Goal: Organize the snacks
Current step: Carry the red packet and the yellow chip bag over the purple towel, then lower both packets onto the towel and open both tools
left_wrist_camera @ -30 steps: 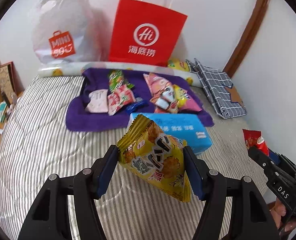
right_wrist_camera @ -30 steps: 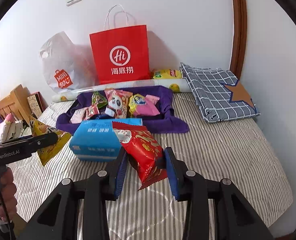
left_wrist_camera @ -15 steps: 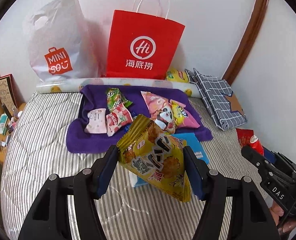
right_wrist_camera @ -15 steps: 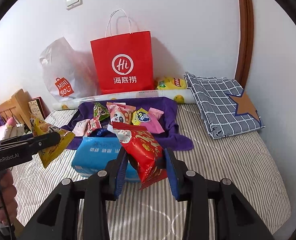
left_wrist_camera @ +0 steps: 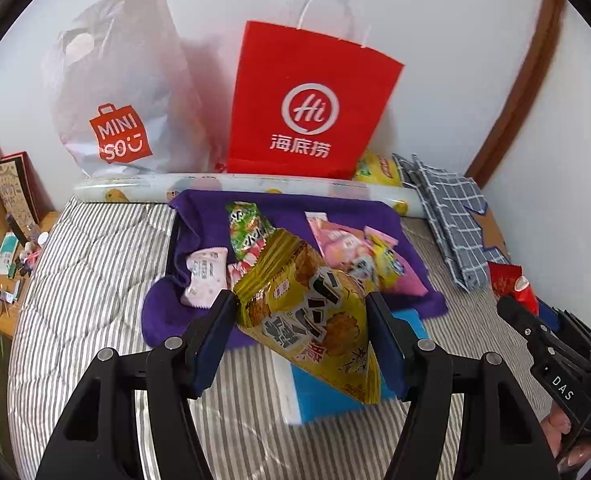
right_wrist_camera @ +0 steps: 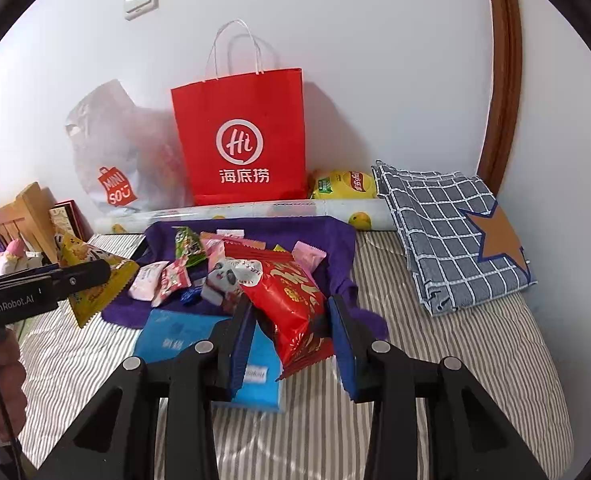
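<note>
Looking along my left gripper (left_wrist_camera: 301,320), I see its two blue pads pinching a yellow packet (left_wrist_camera: 307,316) by its sides, tilted, with one crimped end pointing up and left and the other hanging down to the right. The packet is held above a blue box (left_wrist_camera: 323,396) that lies on the striped bed (left_wrist_camera: 95,280). Beyond it, a purple cloth (left_wrist_camera: 335,208) carries loose snacks: a green packet (left_wrist_camera: 247,228), a white sachet (left_wrist_camera: 205,276) at the left, and pink packets (left_wrist_camera: 343,246) at the right. A red bag (left_wrist_camera: 307,108) and a white bag (left_wrist_camera: 123,96) stand against the wall behind a patterned roll (left_wrist_camera: 235,188). My right gripper (left_wrist_camera: 535,320) shows at the right edge, a red packet (left_wrist_camera: 509,284) in it.

Along my right gripper (right_wrist_camera: 291,324), the pads are closed on the red packet (right_wrist_camera: 291,300), which is slanted with its lower crimped end toward me. It hangs over the near edge of the purple cloth (right_wrist_camera: 335,236) and the blue box (right_wrist_camera: 175,336). The snack pile sits just behind it on the cloth. My left gripper (right_wrist_camera: 91,276) enters from the left, gripping the yellow packet (right_wrist_camera: 95,280) above the bed's (right_wrist_camera: 475,352) left side. A checked cloth (right_wrist_camera: 447,232) lies folded at the right, well apart from the snacks, and a yellow chip bag (right_wrist_camera: 343,184) sits beside the red bag (right_wrist_camera: 243,140).
</note>
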